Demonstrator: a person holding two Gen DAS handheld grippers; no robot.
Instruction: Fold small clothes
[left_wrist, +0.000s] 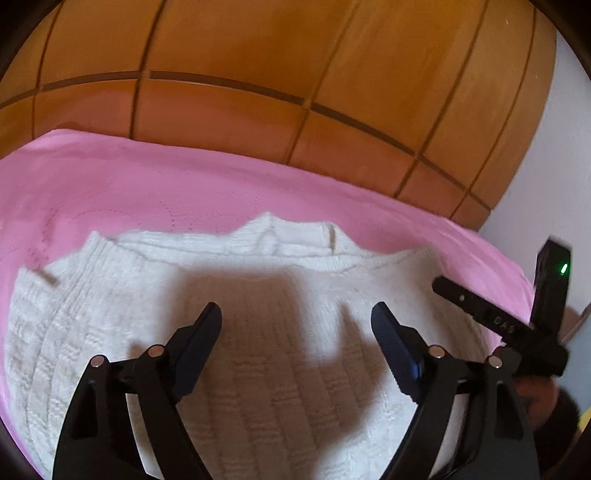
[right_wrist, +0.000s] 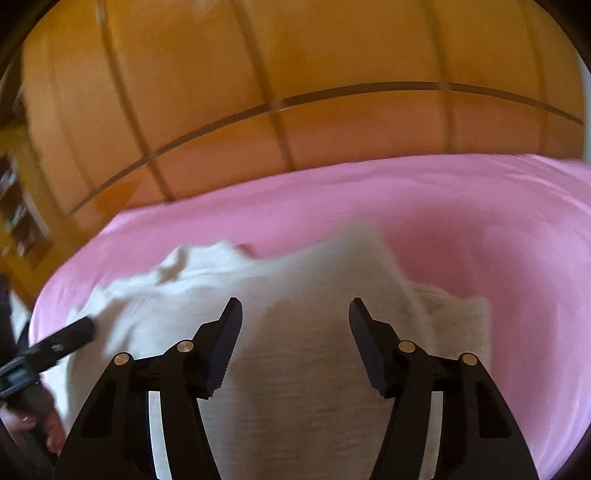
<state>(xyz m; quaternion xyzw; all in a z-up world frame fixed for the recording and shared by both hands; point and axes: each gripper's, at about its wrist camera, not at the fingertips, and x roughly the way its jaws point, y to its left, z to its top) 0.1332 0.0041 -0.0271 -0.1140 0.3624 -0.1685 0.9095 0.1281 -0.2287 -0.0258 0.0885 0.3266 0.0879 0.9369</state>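
- We see a white cable-knit sweater (left_wrist: 258, 332) lying flat on the pink bed cover (left_wrist: 147, 184).
- Its neckline points toward the wooden headboard (left_wrist: 295, 74).
- In our right wrist view, one part lies folded over the body; blur hides the detail.

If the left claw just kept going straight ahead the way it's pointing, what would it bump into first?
Most likely the white knitted sweater. The left gripper hangs open above it, aimed forward and down at the knit. Beyond lie the pink bedspread and wooden panelling, though depth is hard to judge.

Bedroom: pink bedspread (left_wrist: 184, 184), wooden headboard (left_wrist: 258, 55)
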